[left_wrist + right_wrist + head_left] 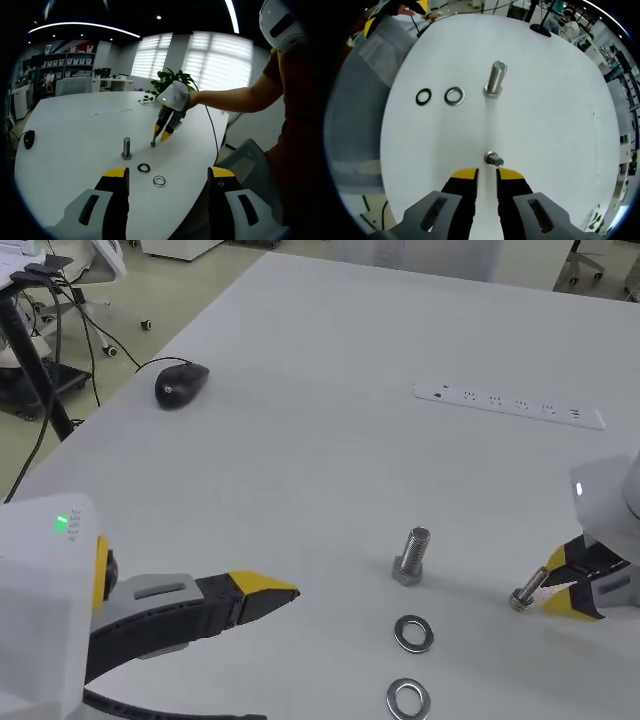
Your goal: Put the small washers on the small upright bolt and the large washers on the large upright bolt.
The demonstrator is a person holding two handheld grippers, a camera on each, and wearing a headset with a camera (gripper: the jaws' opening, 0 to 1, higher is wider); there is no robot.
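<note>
Two bolts and two washers sit on the white table (300, 440). The large bolt (413, 555) stands upright, with both washers (413, 633) (408, 698) flat just nearer. To the right, the small bolt (527, 590) leans at the right gripper's (487, 173) narrow jaws; whether they grip it, I cannot tell. The left gripper (169, 175) hovers near left, jaws wide.

A black mouse (181, 385) and a white power strip (510, 404) lie on the white table (300, 460).
</note>
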